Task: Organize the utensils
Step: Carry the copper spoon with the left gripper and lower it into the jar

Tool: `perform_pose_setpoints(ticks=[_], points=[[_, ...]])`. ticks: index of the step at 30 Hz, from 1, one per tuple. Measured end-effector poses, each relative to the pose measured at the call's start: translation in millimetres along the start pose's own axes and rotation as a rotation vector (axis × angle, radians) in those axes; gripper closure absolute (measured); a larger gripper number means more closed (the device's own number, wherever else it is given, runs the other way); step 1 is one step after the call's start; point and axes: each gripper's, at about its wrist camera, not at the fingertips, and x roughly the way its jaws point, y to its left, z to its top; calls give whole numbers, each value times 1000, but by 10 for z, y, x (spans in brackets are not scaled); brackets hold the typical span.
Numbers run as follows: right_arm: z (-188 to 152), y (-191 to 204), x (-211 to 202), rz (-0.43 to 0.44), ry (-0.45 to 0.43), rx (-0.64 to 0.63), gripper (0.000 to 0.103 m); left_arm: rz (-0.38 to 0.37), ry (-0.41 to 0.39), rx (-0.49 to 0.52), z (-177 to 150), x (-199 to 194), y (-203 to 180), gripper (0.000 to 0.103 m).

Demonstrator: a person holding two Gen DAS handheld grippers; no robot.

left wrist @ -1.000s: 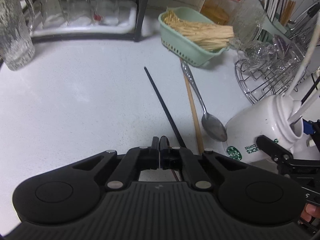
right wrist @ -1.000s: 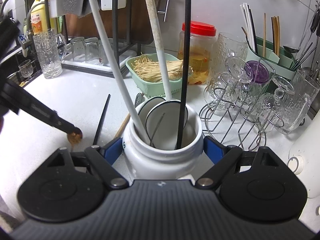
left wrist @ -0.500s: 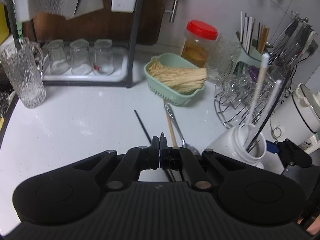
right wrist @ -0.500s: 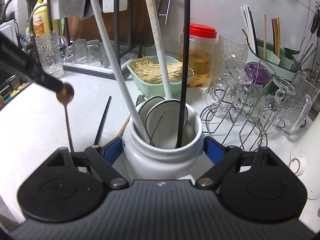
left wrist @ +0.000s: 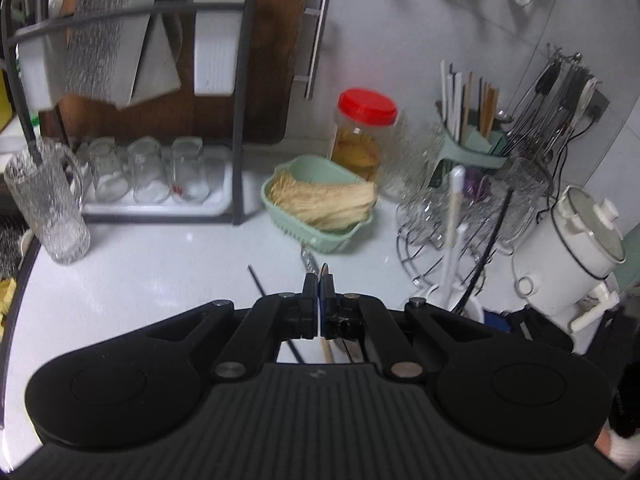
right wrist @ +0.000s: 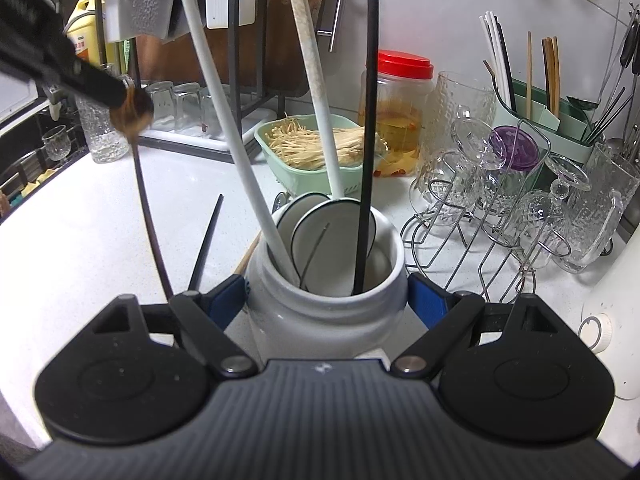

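My right tool point(right wrist: 326, 294) is matt black ribbed plastic with blue pads, closed against a glossy white ceramic jar point(right wrist: 320, 312) that holds smooth white plastic-looking ladles point(right wrist: 320, 236) and a matt black chopstick point(right wrist: 366, 160). The surface point(right wrist: 80, 240) is a smooth, faintly speckled white with a soft sheen, and at its back edge stand textured clear glasses point(right wrist: 596, 220) on a shiny wire metal rack point(right wrist: 472, 248). My left tool point(left wrist: 319, 280) pinches a thin, dark brown spoon point(right wrist: 138, 152) of uncertain material, while a pale green plastic basket point(left wrist: 320, 236) looks matt.

- home kitchen
- white desk point(right wrist: 80, 216) crowded with upturned glasses point(left wrist: 150, 176) on a drying rack
- chopstick holder point(right wrist: 536, 116), red-lidded jar point(right wrist: 396, 120)
- sink point(right wrist: 24, 160) at left
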Motion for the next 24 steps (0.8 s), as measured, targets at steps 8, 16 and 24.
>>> perform_pose_setpoints(ticks=[8,16,24], points=[[0,-1,0,0,-3,5,14,-24,-91,55,265,-295,-263,102],[-11,-7,-5,-1,-9,12,14,-32,-158,102,484,-439,-455,102],[-18,-8,-8,0,-13,13,14,-67,-176,111,569,-432,-598,102]])
